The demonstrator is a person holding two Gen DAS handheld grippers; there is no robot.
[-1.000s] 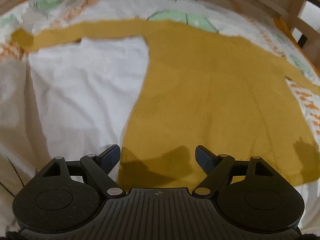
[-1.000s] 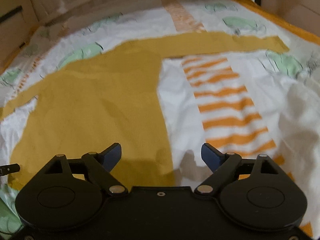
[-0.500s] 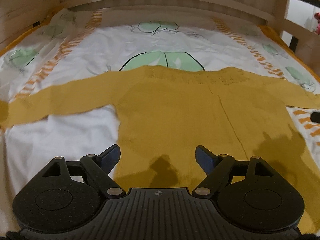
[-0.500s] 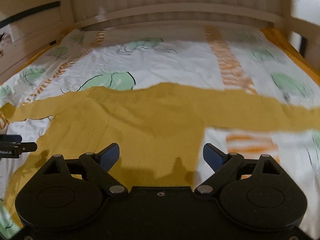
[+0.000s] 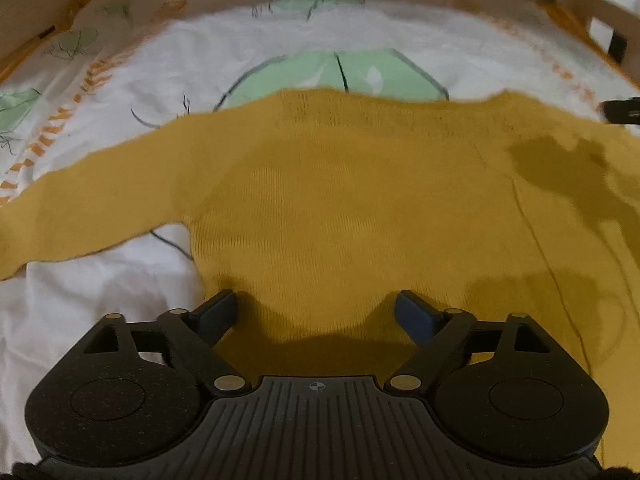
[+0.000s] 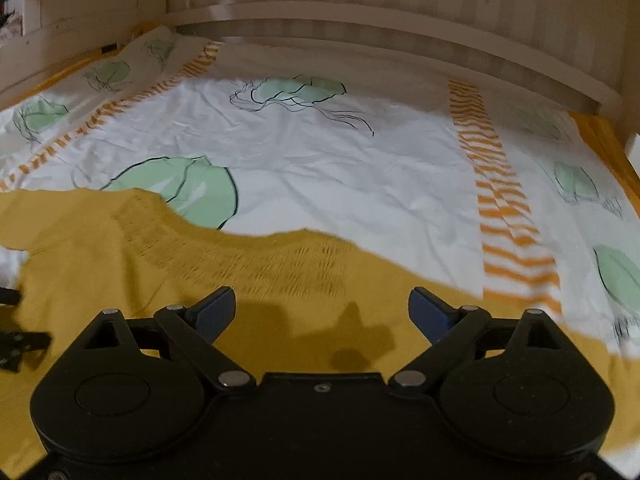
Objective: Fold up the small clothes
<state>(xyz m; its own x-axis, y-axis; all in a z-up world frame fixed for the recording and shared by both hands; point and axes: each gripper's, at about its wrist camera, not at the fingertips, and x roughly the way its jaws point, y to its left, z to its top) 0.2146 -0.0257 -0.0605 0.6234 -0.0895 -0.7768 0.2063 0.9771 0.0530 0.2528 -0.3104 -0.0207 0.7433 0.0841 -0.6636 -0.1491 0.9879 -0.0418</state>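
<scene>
bed: patterned white sheet | on it: mustard sweater, flat

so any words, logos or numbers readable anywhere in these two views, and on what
No readable text in either view.
Left gripper: a small crosshair mark on its body, a sign only, no letters.
Other gripper's body at the left edge of the right wrist view: a few pale specks, too blurred to read.
Yellow sweater and printed bedsheet: pictures and stripes only, no writing.

Mustard knit on a printed white sheet

We see a plain mustard-yellow sweater; at twelve o'clock the white bedsheet carries mint-green, black-outlined shapes and orange striped bands; our black left claw has blue fingertips.
</scene>
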